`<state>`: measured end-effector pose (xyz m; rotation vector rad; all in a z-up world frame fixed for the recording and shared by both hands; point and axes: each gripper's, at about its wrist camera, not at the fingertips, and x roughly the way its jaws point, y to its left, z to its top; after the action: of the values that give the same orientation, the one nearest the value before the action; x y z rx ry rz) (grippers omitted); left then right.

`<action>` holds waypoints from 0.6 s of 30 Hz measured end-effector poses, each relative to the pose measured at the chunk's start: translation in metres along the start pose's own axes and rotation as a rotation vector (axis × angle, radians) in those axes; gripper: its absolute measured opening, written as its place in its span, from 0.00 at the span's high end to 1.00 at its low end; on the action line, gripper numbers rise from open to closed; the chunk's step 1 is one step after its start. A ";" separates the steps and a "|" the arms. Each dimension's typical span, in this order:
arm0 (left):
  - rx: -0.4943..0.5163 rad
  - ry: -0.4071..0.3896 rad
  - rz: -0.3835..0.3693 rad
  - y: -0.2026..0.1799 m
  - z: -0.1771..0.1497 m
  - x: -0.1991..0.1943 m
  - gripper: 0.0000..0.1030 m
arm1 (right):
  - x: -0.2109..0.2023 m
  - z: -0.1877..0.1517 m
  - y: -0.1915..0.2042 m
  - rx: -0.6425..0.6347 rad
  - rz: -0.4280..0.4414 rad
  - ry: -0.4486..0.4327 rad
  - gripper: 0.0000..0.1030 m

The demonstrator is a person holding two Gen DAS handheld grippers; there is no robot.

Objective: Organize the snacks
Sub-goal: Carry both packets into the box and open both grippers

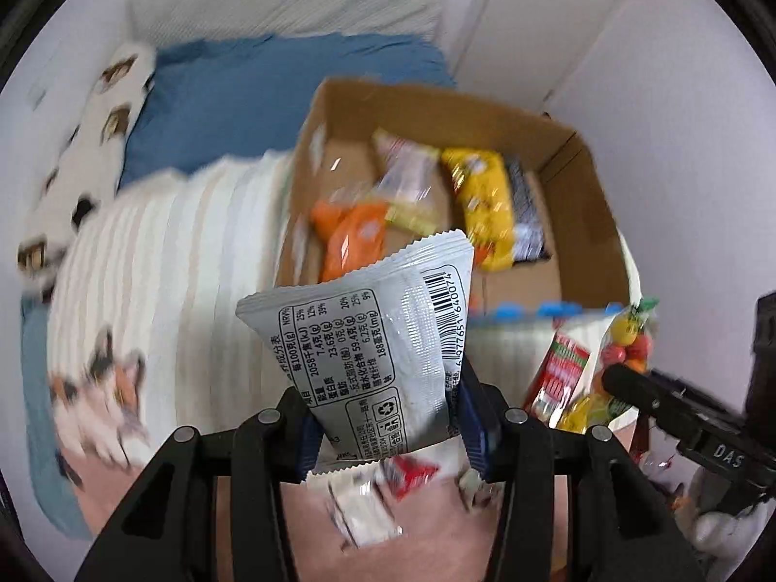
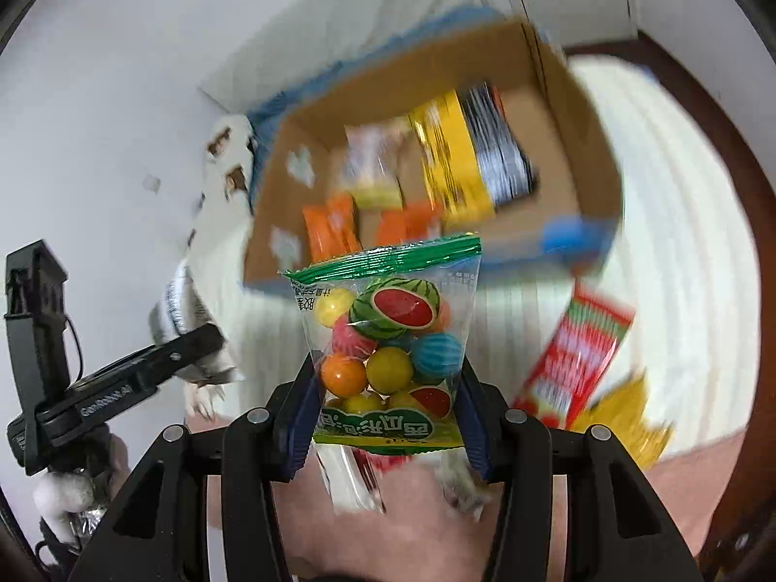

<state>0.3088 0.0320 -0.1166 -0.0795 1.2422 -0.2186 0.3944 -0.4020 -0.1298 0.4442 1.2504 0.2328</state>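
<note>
Silver-grey foil fills the lower middle of the left wrist view: a silver snack packet, printed side up with its barcode toward the right, stands clamped between the blue pads of the left gripper, its long axis running up the frame and its crimped top edge reaching toward the cardboard box. That box sits just beyond, in the upper right of this view, on striped white bedding, and already holds orange, yellow and dark packets. Further right, the other tool's black finger shows beside a fruit-printed bag. In the right wrist view, the right gripper is likewise clenched on a clear bag of gumballs with a green top seam, held upright in the lower middle, and the same box lies directly above it in the frame, open side facing the camera. A red wrapper and a yellow one lie loose on the bedding at lower right. Both bags look about equally near the box, so the coming move is probably a short carry up-frame over its near wall, then a release.
</note>
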 end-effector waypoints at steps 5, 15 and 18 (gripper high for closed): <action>0.074 0.016 0.081 -0.013 0.084 0.022 0.57 | 0.016 0.091 -0.008 -0.064 -0.168 -0.037 0.48; 0.102 0.231 0.181 0.009 0.188 0.137 0.56 | 0.095 0.206 -0.031 -0.103 -0.411 0.064 0.48; 0.117 0.273 0.186 0.013 0.197 0.159 0.54 | 0.117 0.217 -0.038 -0.100 -0.441 0.090 0.48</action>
<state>0.5450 -0.0002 -0.2034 0.1720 1.4956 -0.1434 0.6337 -0.4312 -0.1945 0.0655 1.3848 -0.0614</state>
